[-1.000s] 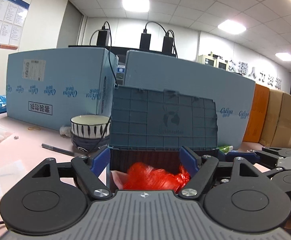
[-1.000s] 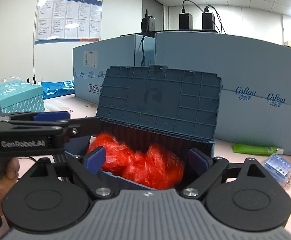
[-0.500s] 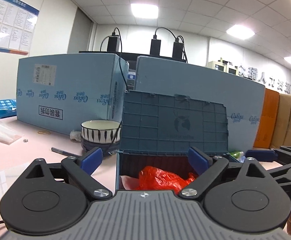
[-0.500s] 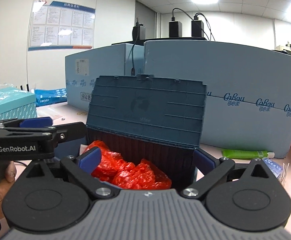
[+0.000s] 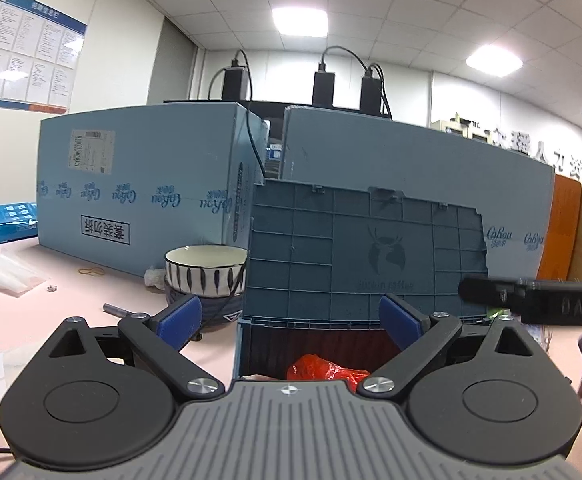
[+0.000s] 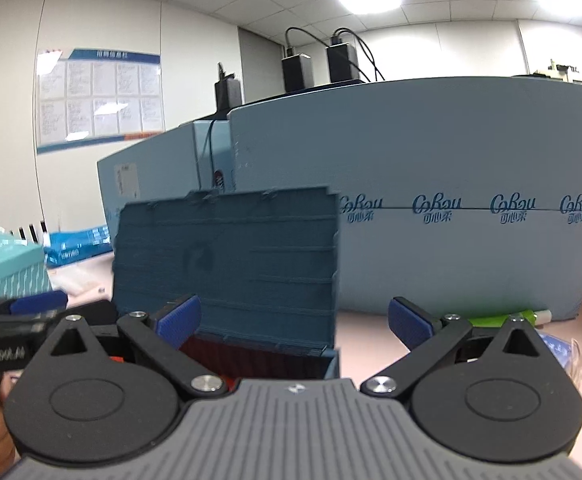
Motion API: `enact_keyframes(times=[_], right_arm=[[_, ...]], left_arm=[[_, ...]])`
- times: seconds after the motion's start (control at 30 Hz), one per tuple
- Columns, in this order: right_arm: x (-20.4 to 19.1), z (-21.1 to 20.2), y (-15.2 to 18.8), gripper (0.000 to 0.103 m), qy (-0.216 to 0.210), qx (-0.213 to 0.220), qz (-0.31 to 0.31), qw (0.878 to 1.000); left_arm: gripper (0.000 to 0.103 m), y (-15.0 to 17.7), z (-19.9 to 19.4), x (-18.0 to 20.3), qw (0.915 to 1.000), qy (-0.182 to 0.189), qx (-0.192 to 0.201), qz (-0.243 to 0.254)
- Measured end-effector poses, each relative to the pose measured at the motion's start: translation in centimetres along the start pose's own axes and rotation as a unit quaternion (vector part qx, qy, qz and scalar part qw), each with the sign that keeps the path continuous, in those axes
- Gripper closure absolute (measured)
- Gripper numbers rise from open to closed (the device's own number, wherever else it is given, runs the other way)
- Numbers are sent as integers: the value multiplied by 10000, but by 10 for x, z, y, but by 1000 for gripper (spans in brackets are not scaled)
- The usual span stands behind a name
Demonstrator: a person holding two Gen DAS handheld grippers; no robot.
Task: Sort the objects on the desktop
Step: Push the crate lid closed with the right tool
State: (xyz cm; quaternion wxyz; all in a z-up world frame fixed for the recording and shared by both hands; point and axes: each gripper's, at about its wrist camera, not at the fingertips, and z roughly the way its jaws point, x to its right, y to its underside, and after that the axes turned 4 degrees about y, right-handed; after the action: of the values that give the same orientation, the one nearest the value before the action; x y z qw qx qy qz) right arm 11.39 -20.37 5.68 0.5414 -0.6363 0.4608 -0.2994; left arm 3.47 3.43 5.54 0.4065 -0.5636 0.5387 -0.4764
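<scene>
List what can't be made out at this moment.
- Red bag, left wrist view: mostly hidden behind the left gripper's body.
- Bin contents, right wrist view: hidden by the right gripper; frame blurred.
- Green tube: label blurred, partly behind a finger.
- Wall poster: text too small.

Pink desk (image 5: 91,320) with storage box (image 5: 367,256), bowls (image 5: 205,276)

White walls (image 5: 131,60), tiled ceiling with lit panels (image 5: 299,20), blue-framed notice board (image 5: 19,52) on the left, pale pink surface (image 5: 71,300) backed by big blue cartons (image 5: 139,184).
</scene>
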Motion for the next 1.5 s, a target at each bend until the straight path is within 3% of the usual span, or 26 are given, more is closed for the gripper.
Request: enact_keyframes(times=[0.27,0.43,0.77,0.97,1.23,1.5], right_arm=[[17,18,-11,2,-618,51,204,9979],[18,25,-18,2,-955,44,82,9954],[13,16,-26,0,-1587,103,164,9871],[7,3,-24,0,-1500,174,174,9884],[-14,-2,-16,0,-864,45,275,9959],[-12,-9,-10,0,-800,113,531,9953]], left_arm=[[7,-17,14,5,9999,-17,-72,120],[7,-28,26,8,9993,-231,-109,289],[7,-32,35,1,9991,-318,-289,-11],[7,-27,27,1,9989,-305,-350,-100],[7,-24,20,4,9984,-435,-344,-68],[6,-22,16,8,9984,-439,-343,64]])
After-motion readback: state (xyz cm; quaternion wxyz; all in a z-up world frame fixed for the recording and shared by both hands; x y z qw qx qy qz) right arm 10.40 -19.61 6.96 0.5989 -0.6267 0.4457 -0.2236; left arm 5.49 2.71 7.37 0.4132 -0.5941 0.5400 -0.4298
